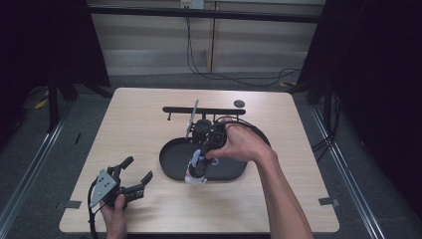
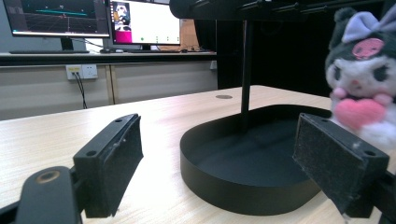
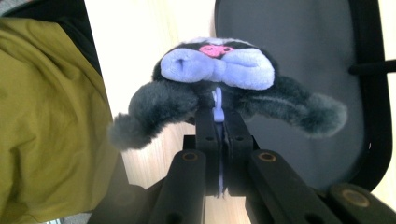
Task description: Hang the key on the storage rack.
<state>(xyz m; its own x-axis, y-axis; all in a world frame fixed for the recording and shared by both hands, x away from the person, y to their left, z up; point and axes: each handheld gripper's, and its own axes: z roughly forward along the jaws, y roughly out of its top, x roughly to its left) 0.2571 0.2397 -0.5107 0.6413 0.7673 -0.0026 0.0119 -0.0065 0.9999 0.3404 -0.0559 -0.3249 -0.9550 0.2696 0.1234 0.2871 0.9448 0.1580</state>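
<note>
Plush (image 3: 219, 88) hung by its loop from my clamped right claw (image 3: 219, 122) over the tray (image 1: 169, 164), unhung; left claw (image 1: 130, 175) gaped idle.

two grippers: the left gripper (image 1: 130, 175) low at the table's near left, the right gripper (image 1: 199, 172) over the tray. one plush toy (image 3: 219, 88), hanging from the right gripper's closed jaws by a pale loop. one black oval tray (image 2: 243, 186), just ahead of the left gripper's spread jaws. one black stand (image 1: 204, 110) with a crossbar, beyond the right gripper. one small black disc (image 1: 239, 103) past that. two monitors (image 2: 144, 21), far behind the left gripper.
</note>
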